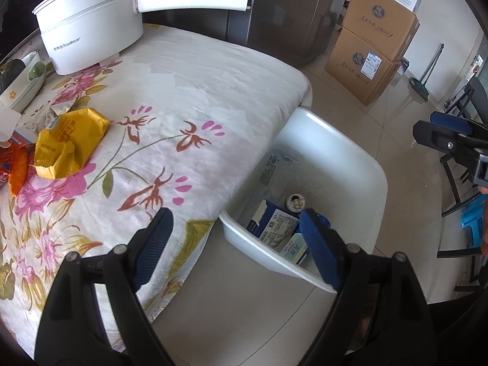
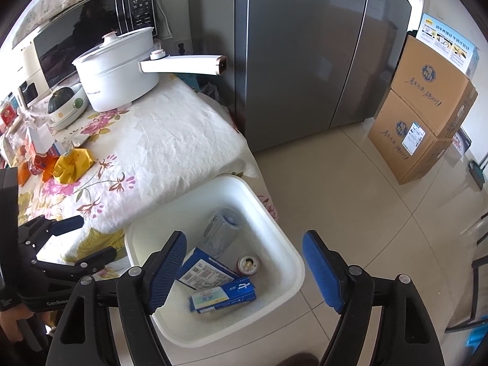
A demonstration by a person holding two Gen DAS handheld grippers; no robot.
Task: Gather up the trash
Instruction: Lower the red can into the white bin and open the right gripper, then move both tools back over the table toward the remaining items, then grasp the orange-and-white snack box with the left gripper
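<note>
The white pot at the far end of the counter carries grey letters that seem to read "Royalstar"; its long white handle points to the refrigerator. The counter wears a wrinkled white cloth with printed pink and brown flowers. On this cloth lies a crumpled yellow wrapper with dark printing that is too bent to read, and just beside it an orange packet. These are the trash not yet collected.

Beside the counter's edge stands a white plastic bin, rectangular with round corners and smooth walls. Inside it lie a blue and white carton with its long axis across the bin, a dark blue box with a white printed label upward, a grey plastic bottle lying on its side toward the far wall, and a small round can with its open top upward. The small print on them cannot be read.

The left gripper hovers over the counter's corner with jaws released and empty. The right gripper hangs above the bin, jaws also released, holding nothing. Two brown cardboard boxes are stacked on the tile floor; their handwriting-style script is unclear.
</note>
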